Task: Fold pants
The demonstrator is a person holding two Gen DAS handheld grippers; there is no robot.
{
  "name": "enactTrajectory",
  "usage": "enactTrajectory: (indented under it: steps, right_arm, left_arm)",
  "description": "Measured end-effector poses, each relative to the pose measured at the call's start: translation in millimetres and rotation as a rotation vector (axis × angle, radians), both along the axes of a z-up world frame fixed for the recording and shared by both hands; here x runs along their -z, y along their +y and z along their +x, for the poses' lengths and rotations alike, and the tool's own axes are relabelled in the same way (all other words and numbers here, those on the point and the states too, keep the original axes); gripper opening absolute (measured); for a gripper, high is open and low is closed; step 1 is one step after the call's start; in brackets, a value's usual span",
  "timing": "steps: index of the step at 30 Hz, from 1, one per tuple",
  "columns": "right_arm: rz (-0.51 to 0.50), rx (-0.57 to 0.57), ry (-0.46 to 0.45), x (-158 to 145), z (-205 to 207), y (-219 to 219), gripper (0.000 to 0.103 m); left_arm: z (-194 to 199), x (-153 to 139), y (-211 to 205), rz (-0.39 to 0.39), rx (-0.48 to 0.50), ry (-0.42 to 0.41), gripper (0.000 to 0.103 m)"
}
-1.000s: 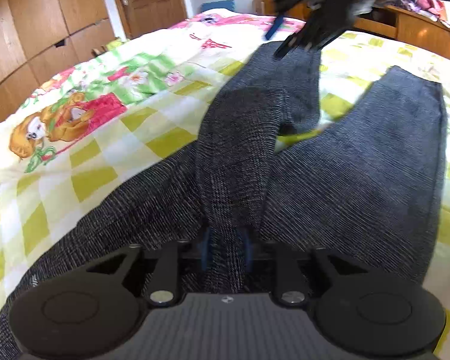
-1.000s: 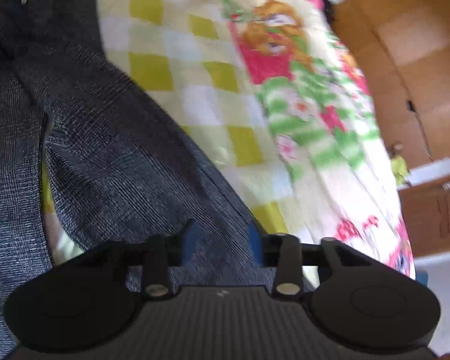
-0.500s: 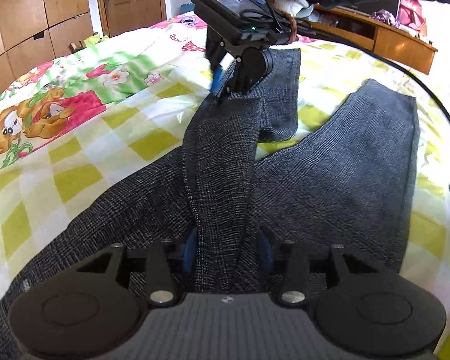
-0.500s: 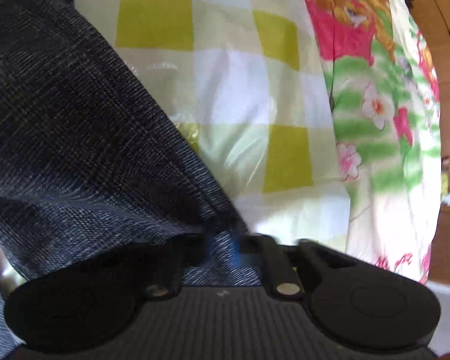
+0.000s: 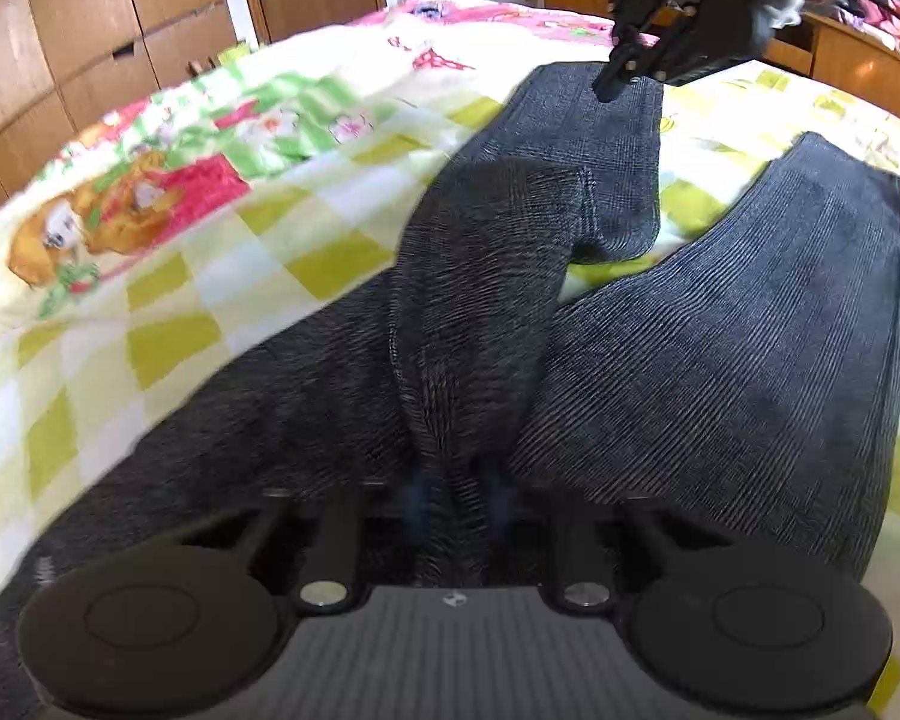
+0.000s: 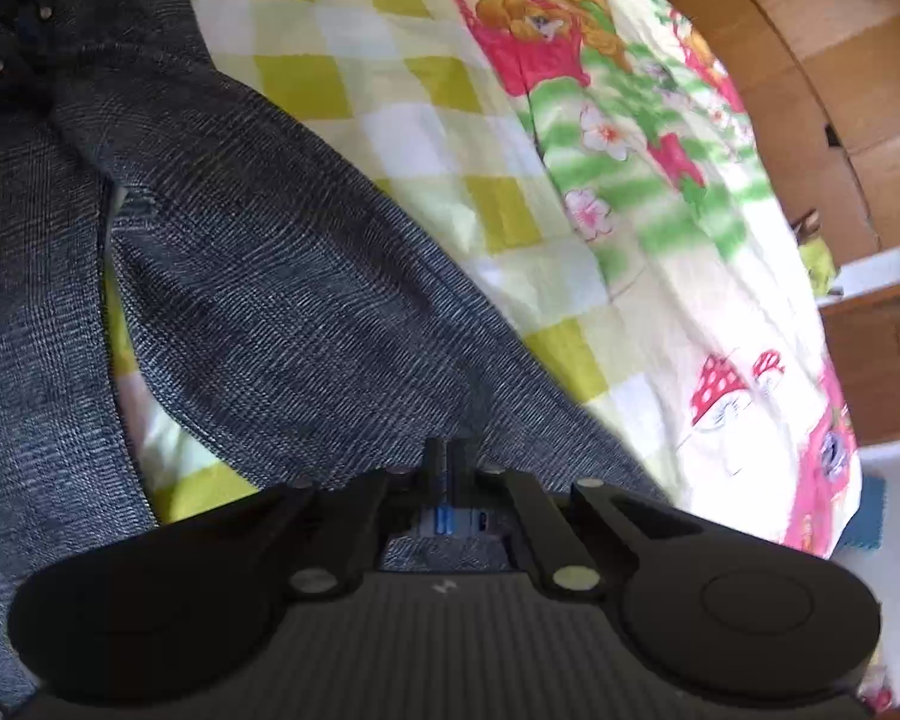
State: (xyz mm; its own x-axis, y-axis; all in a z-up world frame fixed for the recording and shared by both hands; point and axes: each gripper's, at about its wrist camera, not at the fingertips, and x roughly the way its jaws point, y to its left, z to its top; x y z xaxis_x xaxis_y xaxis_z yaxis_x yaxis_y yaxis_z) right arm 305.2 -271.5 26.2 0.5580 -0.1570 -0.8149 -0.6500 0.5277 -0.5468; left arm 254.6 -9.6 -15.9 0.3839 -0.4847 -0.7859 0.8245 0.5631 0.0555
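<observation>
The gray pants (image 5: 720,360) lie spread on the bed (image 5: 222,276), one leg partly doubled over. The left tongs (image 5: 453,495) have just closed and pinch a bunched ridge of cloth, likely to lift that leg. The right tongs (image 6: 445,468) are shut tight over the leg's far end; whether they hold cloth I cannot tell.

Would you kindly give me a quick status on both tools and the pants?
Left tool just closed, pinching a fold of the pants. Right tool shut at the leg's hem edge. Pants spread on the bedspread, legs apart. Nothing in the way.
</observation>
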Motion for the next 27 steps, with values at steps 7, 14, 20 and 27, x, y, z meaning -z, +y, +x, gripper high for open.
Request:
enactTrajectory:
  steps: [7, 14, 20, 27]
  right_arm:
    - [-0.127, -0.239, 0.016, 15.1, 44.3, 31.3, 0.044]
    - [-0.327, -0.441, 0.181, 65.5, 54.9, 64.3, 0.046]
    - [-0.342, -0.318, 0.199, 72.1, 69.2, 64.1, 0.001]
    - [-0.215, -0.140, 0.004, -10.5, 10.0, 29.0, 0.000]
  left_arm:
    - [-37.6, -23.1, 11.4, -0.070, 0.113, -0.010, 0.020]
    - [-58.9, -31.5, 17.4, -0.104, 0.189, -0.026, 0.020]
    - [-58.4, -27.4, 20.6, -0.115, 0.179, -0.053, 0.021]
    - [-71.1, -33.3, 22.9, -0.100, 0.164, -0.109, 0.021]
